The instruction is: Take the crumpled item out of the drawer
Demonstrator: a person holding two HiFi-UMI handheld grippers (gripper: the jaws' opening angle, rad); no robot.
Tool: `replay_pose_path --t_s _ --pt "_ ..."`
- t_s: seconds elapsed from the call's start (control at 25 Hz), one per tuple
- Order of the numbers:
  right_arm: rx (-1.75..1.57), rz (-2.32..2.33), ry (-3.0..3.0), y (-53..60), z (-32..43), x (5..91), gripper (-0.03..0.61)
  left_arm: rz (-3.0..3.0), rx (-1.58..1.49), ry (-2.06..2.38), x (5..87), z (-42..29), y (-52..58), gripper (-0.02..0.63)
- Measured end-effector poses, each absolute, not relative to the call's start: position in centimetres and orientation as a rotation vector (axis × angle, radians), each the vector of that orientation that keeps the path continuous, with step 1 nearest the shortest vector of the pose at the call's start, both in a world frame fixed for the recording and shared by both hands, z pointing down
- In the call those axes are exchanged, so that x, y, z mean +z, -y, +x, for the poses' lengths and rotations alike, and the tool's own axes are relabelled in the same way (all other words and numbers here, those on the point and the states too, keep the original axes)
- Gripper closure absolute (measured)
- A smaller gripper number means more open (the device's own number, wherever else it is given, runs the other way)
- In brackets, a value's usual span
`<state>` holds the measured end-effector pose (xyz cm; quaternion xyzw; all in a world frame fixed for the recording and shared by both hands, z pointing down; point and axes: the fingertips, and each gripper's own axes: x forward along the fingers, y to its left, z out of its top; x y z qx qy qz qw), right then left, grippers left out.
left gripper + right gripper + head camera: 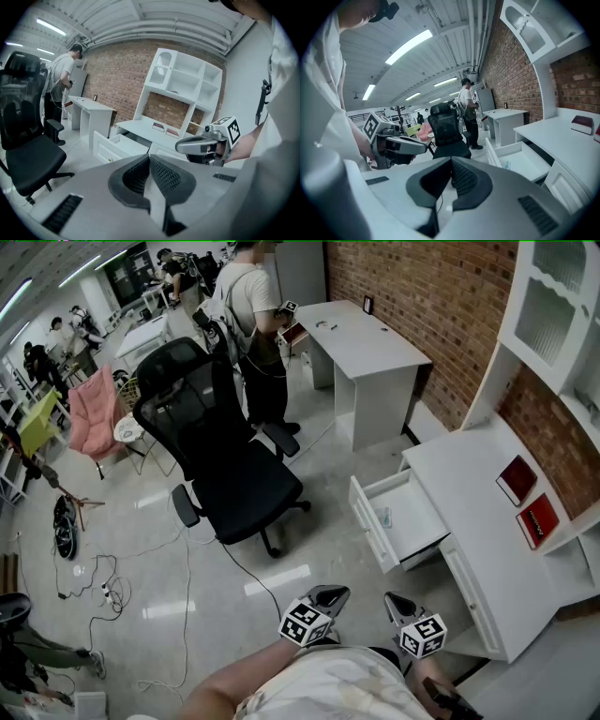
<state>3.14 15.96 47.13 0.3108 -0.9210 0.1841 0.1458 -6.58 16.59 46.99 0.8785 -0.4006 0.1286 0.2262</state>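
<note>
**Desk drawer pulled open, crumpled item not yet taken**

Left gripper (330,594) and right gripper (396,604): both clenched on nothing and held close to the body, well apart from the drawer (413,518), probably ahead of the reach. Crumpled item (384,517): a small, pale bluish wad lying just behind the drawer's front panel; its material is too small to tell.

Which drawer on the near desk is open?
The drawer farthest from you, pulled out with the small crumpled item inside; the drawer front beside it is shut.
</note>
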Motion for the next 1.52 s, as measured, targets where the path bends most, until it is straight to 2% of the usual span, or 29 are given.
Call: replay_pose_path --t_s 0.92,1.52 --pt "0.534 0.950 2.619 -23.7 8.2 47.0 0.554 2.388 0.325 1.127 46.5 -2.7 -24.4 0.586" --pt "0.507 1.050 2.571 -23.2 6.4 46.8 0.554 2.460 0.355 1.010 46.4 -3.7 -22.6 0.586"
